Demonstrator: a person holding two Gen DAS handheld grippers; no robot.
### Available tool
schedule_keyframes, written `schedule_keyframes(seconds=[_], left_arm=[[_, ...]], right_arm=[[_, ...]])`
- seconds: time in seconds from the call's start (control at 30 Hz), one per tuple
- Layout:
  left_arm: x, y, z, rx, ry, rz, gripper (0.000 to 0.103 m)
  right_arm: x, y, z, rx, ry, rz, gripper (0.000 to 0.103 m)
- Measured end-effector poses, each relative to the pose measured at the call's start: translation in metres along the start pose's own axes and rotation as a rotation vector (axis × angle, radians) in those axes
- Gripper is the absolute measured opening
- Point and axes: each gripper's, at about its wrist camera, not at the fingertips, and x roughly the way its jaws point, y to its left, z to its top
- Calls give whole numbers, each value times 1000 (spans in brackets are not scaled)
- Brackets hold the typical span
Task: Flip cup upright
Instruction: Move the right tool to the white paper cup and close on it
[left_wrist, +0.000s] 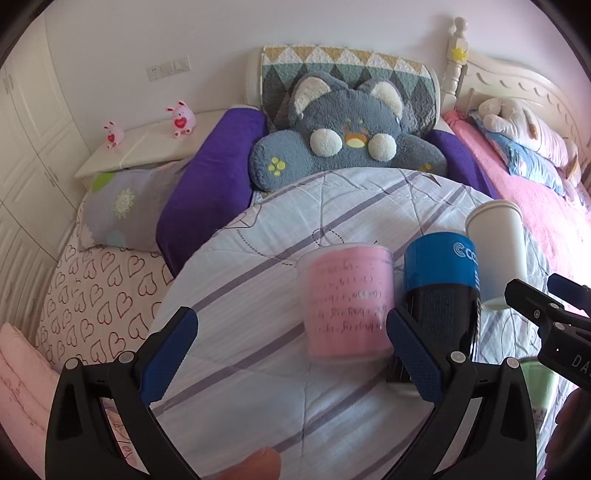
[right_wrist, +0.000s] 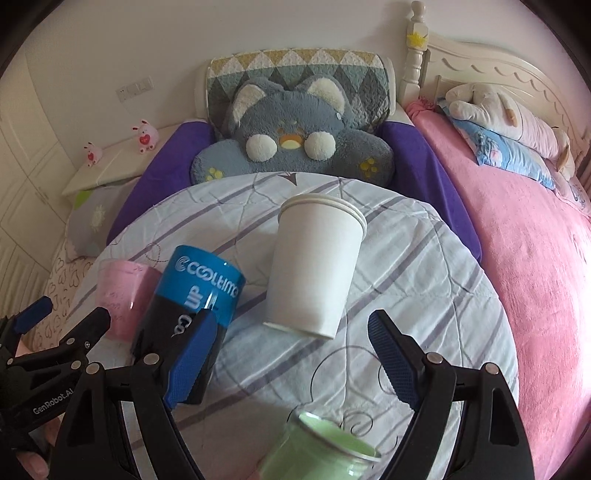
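Observation:
Several cups stand on a round table with a striped cloth (left_wrist: 258, 369). A pink translucent cup (left_wrist: 349, 302) stands upright, a little blurred, between and just beyond my open left gripper (left_wrist: 291, 354); it also shows in the right wrist view (right_wrist: 122, 295). A blue and black Cooltime cup (left_wrist: 441, 291) (right_wrist: 192, 310) stands beside it, touching my right gripper's left finger. A white paper cup (right_wrist: 314, 266) (left_wrist: 498, 251) stands upright ahead of my open right gripper (right_wrist: 291, 362). A green cup (right_wrist: 325, 450) sits below the right gripper.
A grey plush cushion (left_wrist: 347, 136) leans at the back of a small bed with purple bolsters (left_wrist: 207, 192). A pink bed (right_wrist: 535, 277) lies to the right. A white nightstand (left_wrist: 147, 147) with pink toys stands at the left. My right gripper shows at the left view's right edge (left_wrist: 546, 314).

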Motion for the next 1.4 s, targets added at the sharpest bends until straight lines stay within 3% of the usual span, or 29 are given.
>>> schedule_keyframes(seconds=[1.17, 1.4], left_arm=[[15, -6, 12, 5, 12, -11, 103], [14, -6, 12, 0, 12, -11, 103]], right_arm=[[30, -15, 30, 16, 59, 34, 85], [57, -12, 45, 21, 123, 7, 85]])
